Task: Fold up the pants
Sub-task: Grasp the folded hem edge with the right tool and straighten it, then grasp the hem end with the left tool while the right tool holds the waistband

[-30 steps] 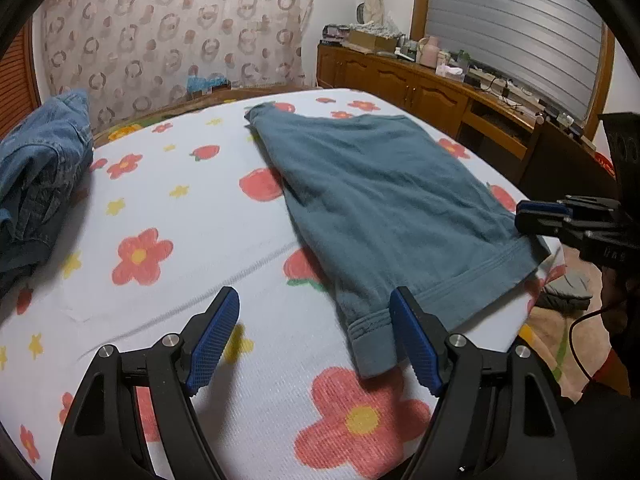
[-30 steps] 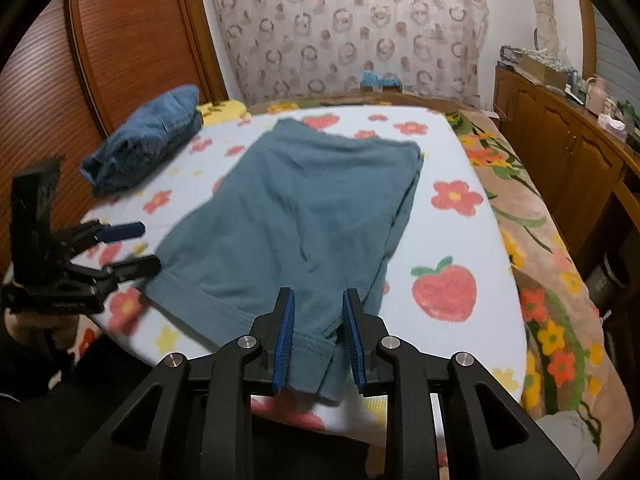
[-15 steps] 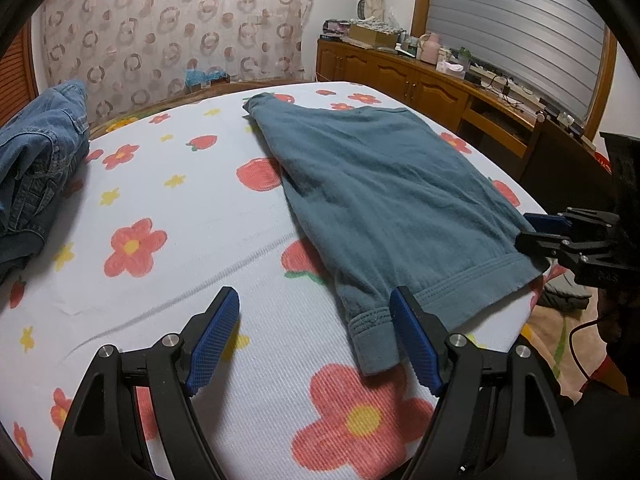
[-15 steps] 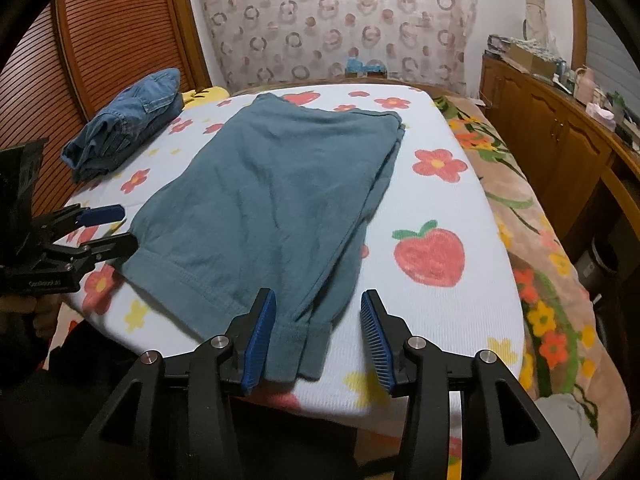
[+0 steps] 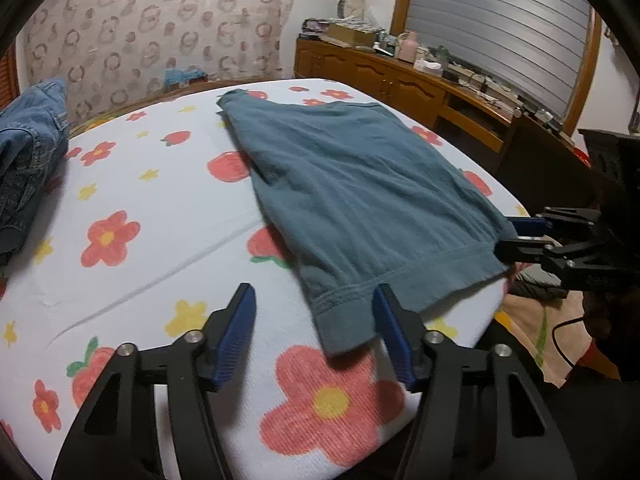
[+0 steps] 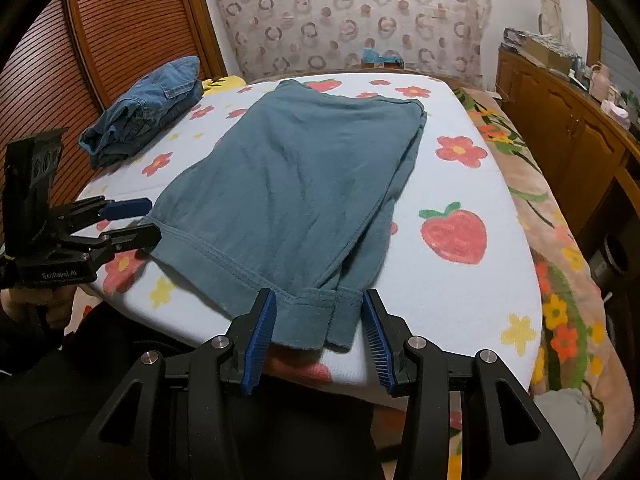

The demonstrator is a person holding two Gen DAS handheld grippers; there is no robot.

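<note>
Teal pants [image 5: 360,196] lie folded flat on the bed, hem toward me, and show in the right wrist view [image 6: 296,184] too. My left gripper [image 5: 314,330] is open with the pants' left hem corner lying between its blue pads, not pinched. It also shows at the left of the right wrist view [image 6: 138,220], open by the hem's left corner. My right gripper [image 6: 318,330] is open wide with the right hem corner between its pads. It shows at the right of the left wrist view [image 5: 510,236], open at the hem's right corner.
The bed sheet [image 5: 160,216] is white with flowers and strawberries. Folded blue jeans [image 6: 148,108] lie at the bed's far left. A wooden cabinet [image 5: 400,76] with clutter runs along the right. A louvred wooden door [image 6: 120,28] stands at left.
My right gripper has opened from nearly shut on the hem corner to wide open, letting the pants rest on the bed. Both grippers drew back slightly; the left stays open.
</note>
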